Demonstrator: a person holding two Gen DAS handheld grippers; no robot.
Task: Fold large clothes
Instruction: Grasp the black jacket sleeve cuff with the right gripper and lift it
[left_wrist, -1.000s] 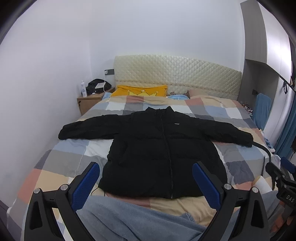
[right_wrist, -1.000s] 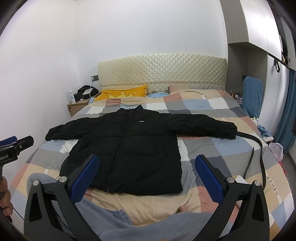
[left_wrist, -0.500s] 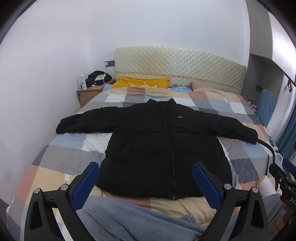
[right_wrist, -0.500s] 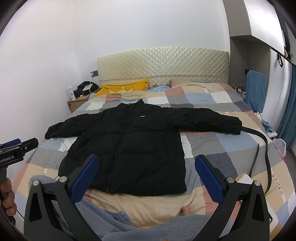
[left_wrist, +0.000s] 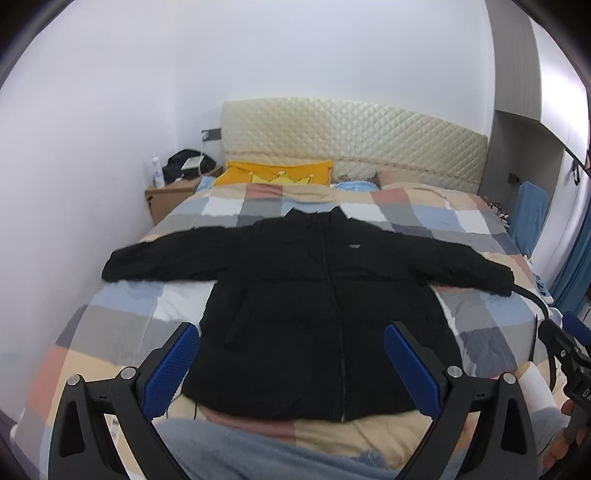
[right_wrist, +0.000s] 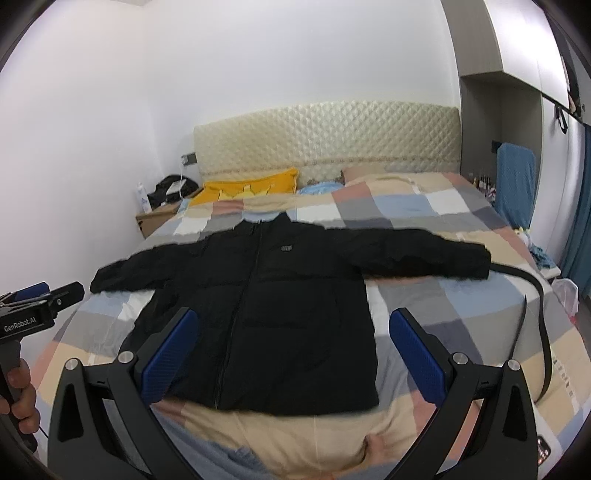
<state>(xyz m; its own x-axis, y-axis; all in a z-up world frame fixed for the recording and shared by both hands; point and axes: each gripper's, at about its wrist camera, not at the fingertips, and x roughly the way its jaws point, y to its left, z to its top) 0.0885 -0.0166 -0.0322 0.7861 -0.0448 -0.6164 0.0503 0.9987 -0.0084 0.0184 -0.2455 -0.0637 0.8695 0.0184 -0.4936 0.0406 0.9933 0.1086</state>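
Note:
A black puffer jacket (left_wrist: 314, 306) lies flat, front up and zipped, on the checked bedspread (left_wrist: 118, 310), both sleeves spread out sideways. It also shows in the right wrist view (right_wrist: 280, 314). My left gripper (left_wrist: 291, 363) is open and empty, held above the jacket's hem near the foot of the bed. My right gripper (right_wrist: 291, 350) is open and empty too, above the hem's right part. The left gripper's body (right_wrist: 33, 314) shows at the left edge of the right wrist view.
A black belt (right_wrist: 535, 317) curves over the bed by the right sleeve cuff. A yellow pillow (left_wrist: 277, 173) lies at the quilted headboard (left_wrist: 351, 144). A nightstand (left_wrist: 170, 195) with a bottle and bag stands at the left. A wardrobe (right_wrist: 517, 74) and blue curtain stand at the right.
Both grippers have moved forward and tilted down toward the jacket, which now fills more of both views. Both stay open and empty.

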